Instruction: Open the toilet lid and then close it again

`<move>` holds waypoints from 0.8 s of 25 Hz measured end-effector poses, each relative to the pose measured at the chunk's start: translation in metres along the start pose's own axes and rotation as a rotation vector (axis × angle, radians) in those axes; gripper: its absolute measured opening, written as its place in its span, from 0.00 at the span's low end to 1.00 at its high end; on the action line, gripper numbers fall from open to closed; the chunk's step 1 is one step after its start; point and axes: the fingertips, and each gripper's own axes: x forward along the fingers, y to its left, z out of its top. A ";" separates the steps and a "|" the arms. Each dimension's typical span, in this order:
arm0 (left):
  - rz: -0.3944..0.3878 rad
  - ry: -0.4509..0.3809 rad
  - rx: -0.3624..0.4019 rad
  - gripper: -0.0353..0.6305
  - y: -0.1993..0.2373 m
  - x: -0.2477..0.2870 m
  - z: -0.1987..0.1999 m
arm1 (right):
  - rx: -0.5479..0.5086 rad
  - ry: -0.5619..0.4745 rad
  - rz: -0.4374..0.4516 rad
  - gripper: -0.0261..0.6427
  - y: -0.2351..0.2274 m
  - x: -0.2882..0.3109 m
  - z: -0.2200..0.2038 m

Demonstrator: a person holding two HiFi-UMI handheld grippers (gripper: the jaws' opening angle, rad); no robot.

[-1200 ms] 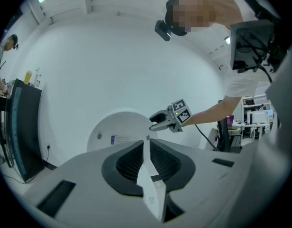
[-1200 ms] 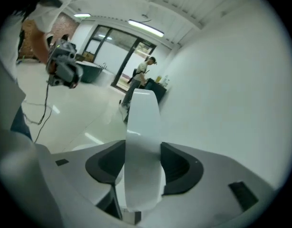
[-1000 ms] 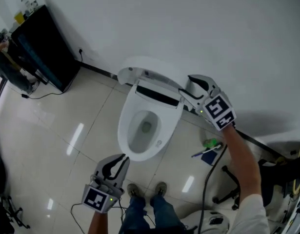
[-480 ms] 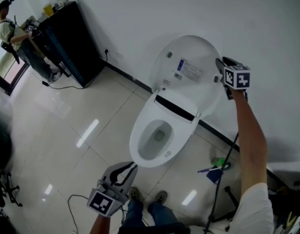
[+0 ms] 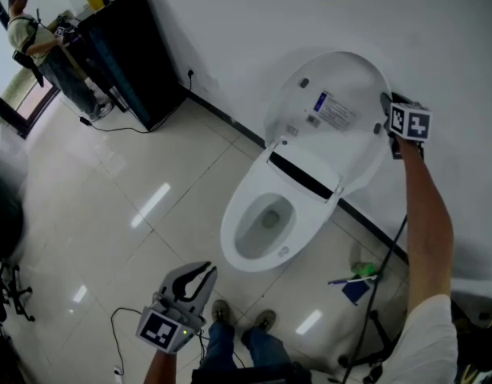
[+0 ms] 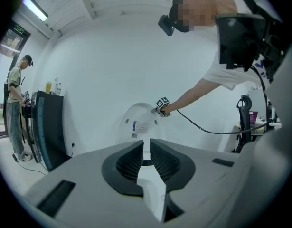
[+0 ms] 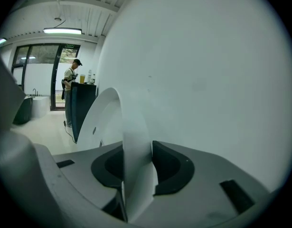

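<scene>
Two broad surfaces take up most of the head view: a plain white wall [image 5: 254, 22] and a glossy tiled floor [image 5: 110, 182]. A tall black cabinet [image 5: 122, 62] stands against the wall at the far left, with a person [image 5: 30, 34] in a cap beside it. The white toilet [image 5: 238, 250] sits at the foot of the wall, its bowl uncovered. The toilet lid [image 5: 334, 110] is raised upright, close to the wall, its labelled underside facing the room.

At the lid's upper right edge the right gripper [image 5: 387, 106] pinches the rim. Its own view shows the thin white edge running between the two dark pads, and the jaws have just been closing onto it. The left gripper [image 5: 199, 274] hangs low, near the front of the bowl and apart from it. Its jaws are drawn almost together, with only a thin slit left and nothing in it.

On the floor right of the toilet's base lies a small green and blue thing [image 5: 358, 274], perhaps a brush. A dark cable [image 5: 378, 294] runs past it.
</scene>
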 end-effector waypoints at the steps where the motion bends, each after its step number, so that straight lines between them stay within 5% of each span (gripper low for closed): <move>1: 0.005 -0.001 -0.001 0.11 0.003 -0.002 -0.001 | -0.010 -0.002 -0.004 0.22 0.002 0.000 0.000; 3: 0.010 0.005 0.001 0.11 0.008 -0.006 -0.002 | -0.007 -0.010 0.019 0.23 0.008 -0.002 -0.003; 5: 0.008 0.010 -0.002 0.11 0.013 -0.007 -0.002 | 0.041 -0.021 0.076 0.48 0.013 -0.007 -0.008; 7: 0.001 0.004 -0.004 0.11 0.017 -0.005 0.001 | 0.072 -0.049 0.129 0.53 0.016 -0.020 -0.012; 12: -0.047 -0.034 -0.008 0.11 0.016 0.006 0.019 | 0.019 -0.183 0.216 0.53 0.040 -0.092 0.000; 20: -0.168 -0.103 0.019 0.11 -0.008 0.034 0.094 | -0.019 -0.349 0.340 0.53 0.137 -0.308 0.009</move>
